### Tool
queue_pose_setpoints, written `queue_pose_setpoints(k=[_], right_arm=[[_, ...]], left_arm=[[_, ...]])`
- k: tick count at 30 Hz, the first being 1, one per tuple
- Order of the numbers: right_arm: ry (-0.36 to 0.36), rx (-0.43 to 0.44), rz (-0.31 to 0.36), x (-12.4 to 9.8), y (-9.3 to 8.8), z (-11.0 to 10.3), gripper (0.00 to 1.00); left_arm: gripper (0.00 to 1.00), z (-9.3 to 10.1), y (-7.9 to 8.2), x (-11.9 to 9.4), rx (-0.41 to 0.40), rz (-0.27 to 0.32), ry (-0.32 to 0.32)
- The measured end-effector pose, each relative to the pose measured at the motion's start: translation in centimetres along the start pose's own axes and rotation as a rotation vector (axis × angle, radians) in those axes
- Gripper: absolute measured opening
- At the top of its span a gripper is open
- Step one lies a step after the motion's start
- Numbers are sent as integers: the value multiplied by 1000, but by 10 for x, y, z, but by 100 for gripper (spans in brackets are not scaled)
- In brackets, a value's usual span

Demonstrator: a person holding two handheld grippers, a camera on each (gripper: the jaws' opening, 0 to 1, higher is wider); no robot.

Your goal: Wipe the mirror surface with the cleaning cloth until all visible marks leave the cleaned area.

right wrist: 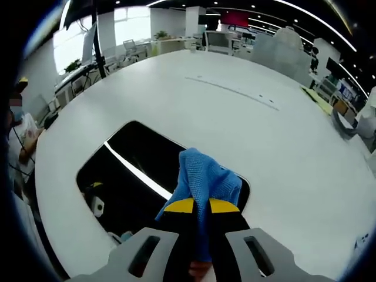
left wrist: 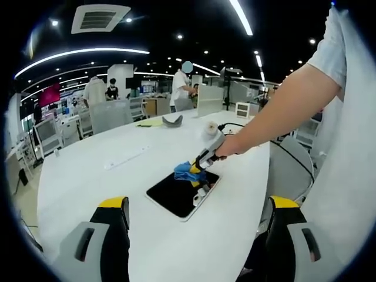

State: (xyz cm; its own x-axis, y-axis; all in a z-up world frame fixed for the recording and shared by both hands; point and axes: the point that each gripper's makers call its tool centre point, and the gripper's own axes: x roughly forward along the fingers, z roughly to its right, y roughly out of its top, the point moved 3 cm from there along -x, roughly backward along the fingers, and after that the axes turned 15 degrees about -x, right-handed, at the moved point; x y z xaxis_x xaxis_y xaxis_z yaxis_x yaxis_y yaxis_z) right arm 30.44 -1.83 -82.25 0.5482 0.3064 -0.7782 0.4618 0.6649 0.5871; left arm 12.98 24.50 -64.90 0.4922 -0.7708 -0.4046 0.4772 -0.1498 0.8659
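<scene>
A flat rectangular mirror (left wrist: 176,195) with a white frame lies on the white table (left wrist: 106,176); its glass reflects the dark ceiling. In the right gripper view the mirror (right wrist: 126,170) shows a bright strip-light reflection. My right gripper (right wrist: 201,207) is shut on a blue cleaning cloth (right wrist: 202,176), which is pressed onto the mirror's far right part. The left gripper view shows that right gripper (left wrist: 202,161) with the cloth (left wrist: 189,171) at the mirror's far edge, held by a person's arm. My left gripper (left wrist: 197,205) stands open above the table, short of the mirror, with nothing between its jaws.
A dark curved object (left wrist: 172,121) and a white roll (left wrist: 211,127) lie at the table's far end. A black cable (left wrist: 235,125) runs near them. Chairs (left wrist: 291,158) stand around the table, and people stand in the office behind.
</scene>
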Motion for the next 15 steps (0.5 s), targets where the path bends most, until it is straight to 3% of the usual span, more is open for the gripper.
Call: queue_pose_setpoints(k=[9,15], right_arm=[[-13,22,3,-4,-4,1,2],[-21,35,4,-6,-8,4,2]], left_arm=[[99,4,1,-2,2,2,11],[99,7,9,-3,0,47,22]])
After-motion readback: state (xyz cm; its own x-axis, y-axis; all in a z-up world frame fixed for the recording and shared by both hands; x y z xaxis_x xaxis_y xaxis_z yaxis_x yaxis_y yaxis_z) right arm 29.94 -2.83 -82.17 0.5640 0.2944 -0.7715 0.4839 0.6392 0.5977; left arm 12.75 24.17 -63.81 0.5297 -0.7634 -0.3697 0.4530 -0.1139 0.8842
